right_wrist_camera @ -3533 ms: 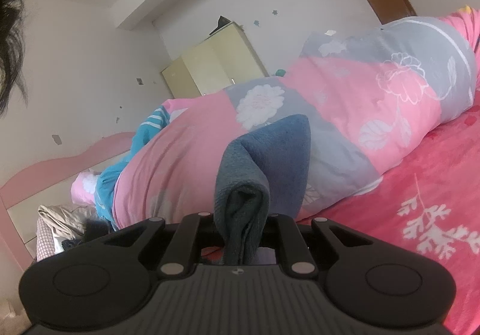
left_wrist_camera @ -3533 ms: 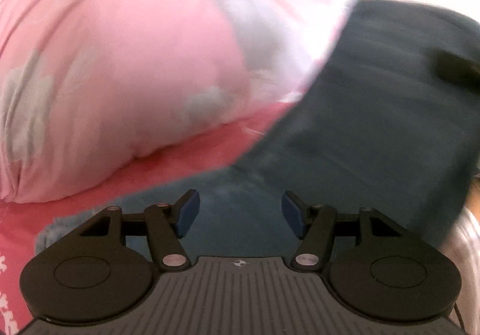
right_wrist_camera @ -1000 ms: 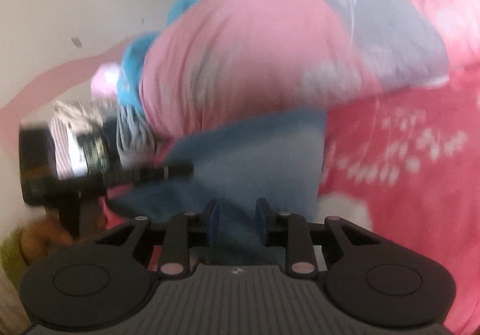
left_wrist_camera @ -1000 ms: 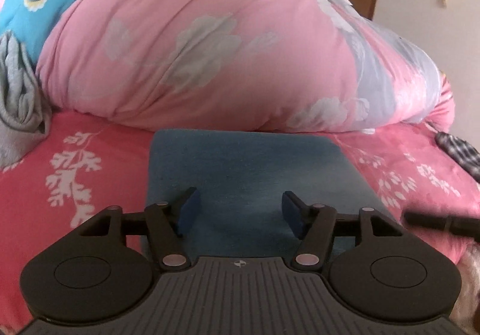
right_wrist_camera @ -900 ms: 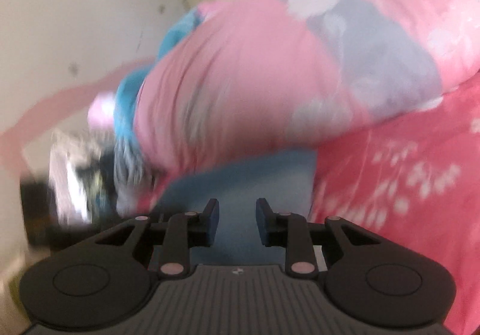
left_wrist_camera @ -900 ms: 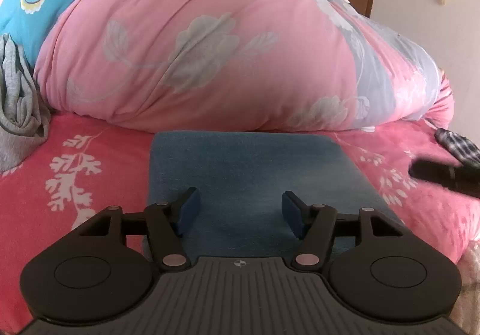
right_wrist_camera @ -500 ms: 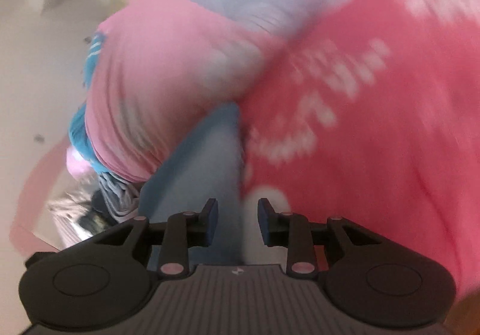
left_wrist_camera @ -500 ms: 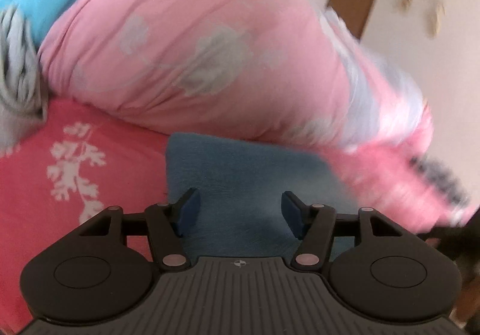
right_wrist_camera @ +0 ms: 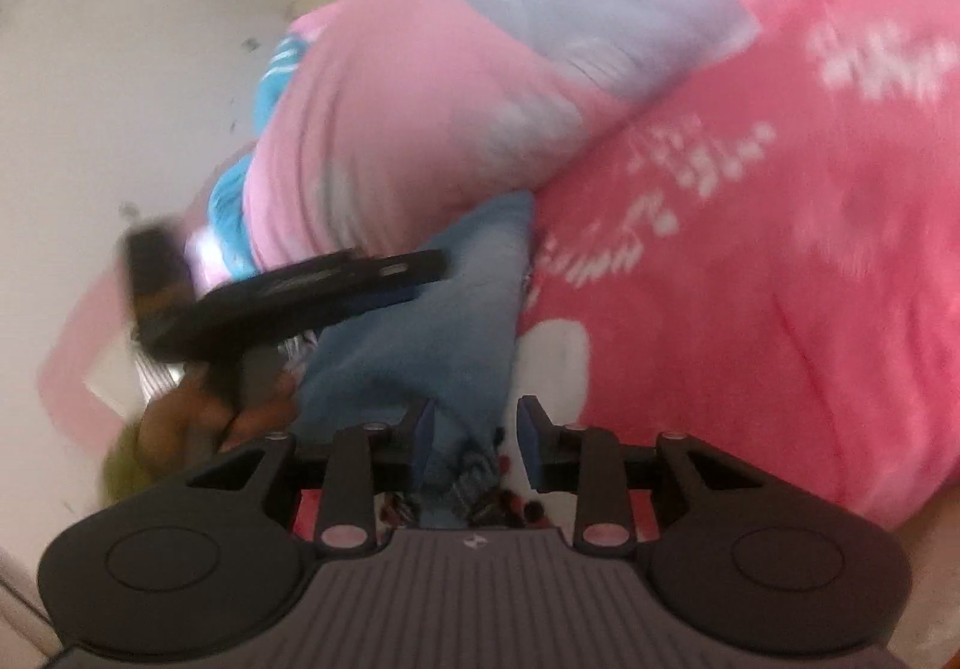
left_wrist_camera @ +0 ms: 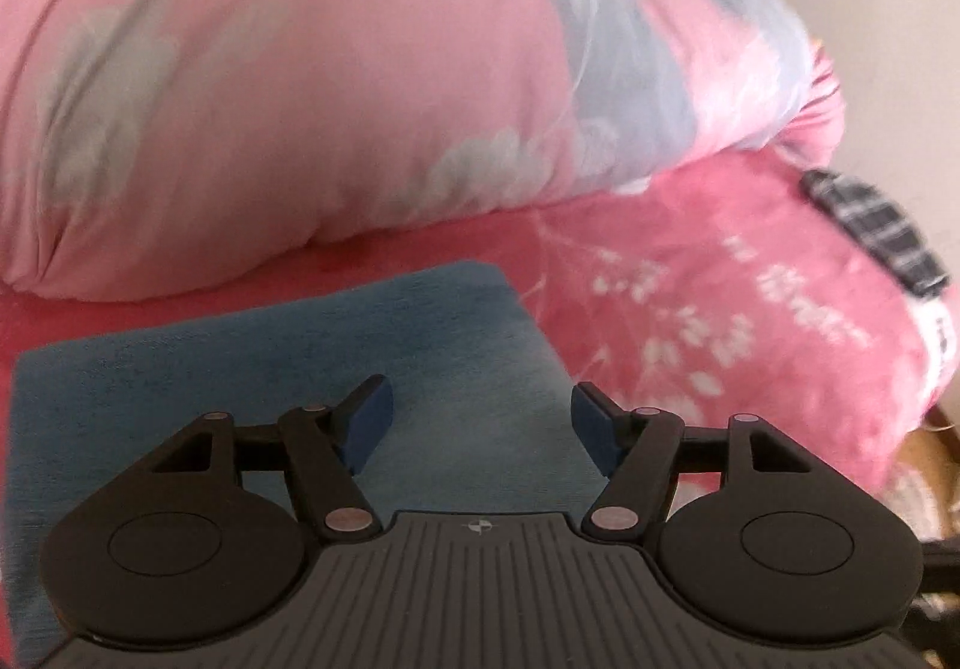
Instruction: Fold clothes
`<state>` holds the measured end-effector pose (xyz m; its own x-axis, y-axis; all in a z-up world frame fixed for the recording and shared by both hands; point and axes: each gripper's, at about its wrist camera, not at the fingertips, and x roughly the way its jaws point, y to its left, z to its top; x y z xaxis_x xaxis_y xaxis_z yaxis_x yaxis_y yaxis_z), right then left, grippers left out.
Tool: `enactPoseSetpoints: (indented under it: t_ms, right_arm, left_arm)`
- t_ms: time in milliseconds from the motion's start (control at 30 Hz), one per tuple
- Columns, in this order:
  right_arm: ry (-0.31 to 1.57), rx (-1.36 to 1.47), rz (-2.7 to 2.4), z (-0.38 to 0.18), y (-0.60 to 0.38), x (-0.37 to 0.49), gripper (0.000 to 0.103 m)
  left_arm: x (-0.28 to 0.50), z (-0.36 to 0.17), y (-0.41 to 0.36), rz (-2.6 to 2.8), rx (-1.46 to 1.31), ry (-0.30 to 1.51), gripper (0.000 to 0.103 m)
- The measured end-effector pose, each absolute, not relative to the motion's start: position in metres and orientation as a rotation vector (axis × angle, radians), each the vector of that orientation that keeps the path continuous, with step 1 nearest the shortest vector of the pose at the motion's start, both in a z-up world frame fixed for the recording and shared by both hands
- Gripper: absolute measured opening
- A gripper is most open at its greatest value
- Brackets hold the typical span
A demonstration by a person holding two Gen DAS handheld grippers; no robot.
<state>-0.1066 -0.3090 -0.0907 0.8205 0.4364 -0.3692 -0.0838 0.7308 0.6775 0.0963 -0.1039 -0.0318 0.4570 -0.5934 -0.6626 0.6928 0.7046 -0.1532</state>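
The bed (left_wrist_camera: 750,321) is covered by a pink sheet with white leaf prints, and its whole far side is taken up by a long rolled quilt (left_wrist_camera: 288,87) in pink and grey with pale flowers. In the right wrist view the quilt (right_wrist_camera: 480,87) is seen running toward a white wall, with a turquoise patch at its far end.

A folded blue cloth (left_wrist_camera: 288,369) is laid flat on the sheet near the bed's front edge, just in front of the quilt; whether the two touch cannot be told. In the right wrist view the cloth (right_wrist_camera: 438,321) is seen from its right side, its near end rumpled.

A dark checked garment (left_wrist_camera: 870,231) is seen at the bed's right edge, blurred.

The left gripper (left_wrist_camera: 480,423) is held low over the cloth with its jaws spread wide and nothing between them. In the right wrist view it (right_wrist_camera: 288,303) appears as a dark blurred shape above the cloth's left part, with a hand (right_wrist_camera: 198,417) below it.

The right gripper (right_wrist_camera: 474,435) is released too, its jaws parted around the cloth's near right end without being closed on it.
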Motion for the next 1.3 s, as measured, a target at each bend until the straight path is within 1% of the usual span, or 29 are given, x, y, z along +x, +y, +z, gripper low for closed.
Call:
enactPoseSetpoints:
  t_ms: [100, 200, 400, 533, 567, 633, 700, 867, 933, 1067, 1200, 1300]
  right_arm:
    - [0.561, 0.667, 0.323, -0.094, -0.299, -0.108, 0.029]
    - [0.545, 0.591, 0.35, -0.09, -0.285, -0.108, 0.026]
    - [0.539, 0.398, 0.347, -0.082, -0.259, -0.097, 0.026]
    - [0.527, 0.375, 0.329, -0.08, -0.254, -0.091, 0.025]
    - [0.526, 0.364, 0.325, -0.081, -0.253, -0.089, 0.024]
    - [0.531, 0.347, 0.312, -0.084, -0.249, -0.085, 0.016]
    - [0.541, 0.335, 0.318, -0.084, -0.246, -0.084, 0.01]
    - [0.561, 0.294, 0.368, -0.073, -0.239, -0.092, 0.006]
    - [0.569, 0.312, 0.4, -0.073, -0.238, -0.095, 0.001]
    - [0.566, 0.281, 0.4, -0.072, -0.237, -0.102, 0.001]
    - [0.502, 0.263, 0.356, -0.059, -0.25, -0.108, 0.0]
    - [0.5, 0.305, 0.353, -0.056, -0.261, -0.101, 0.003]
  left_arm:
    - [0.1, -0.042, -0.122, -0.777, 0.189, 0.765, 0.066]
    - [0.102, -0.042, -0.124, -0.781, 0.194, 0.779, 0.066]
    - [0.105, -0.042, -0.126, -0.777, 0.208, 0.799, 0.066]
    - [0.106, -0.044, -0.126, -0.776, 0.207, 0.795, 0.066]
    - [0.105, -0.044, -0.125, -0.775, 0.205, 0.793, 0.066]
    - [0.105, -0.045, -0.126, -0.773, 0.209, 0.789, 0.066]
    - [0.105, -0.045, -0.127, -0.77, 0.214, 0.789, 0.066]
    - [0.106, -0.046, -0.127, -0.768, 0.204, 0.791, 0.066]
    - [0.106, -0.047, -0.127, -0.767, 0.204, 0.789, 0.066]
    - [0.107, -0.047, -0.127, -0.771, 0.206, 0.788, 0.066]
    - [0.108, -0.047, -0.127, -0.773, 0.207, 0.79, 0.066]
    - [0.108, -0.046, -0.126, -0.773, 0.206, 0.791, 0.066]
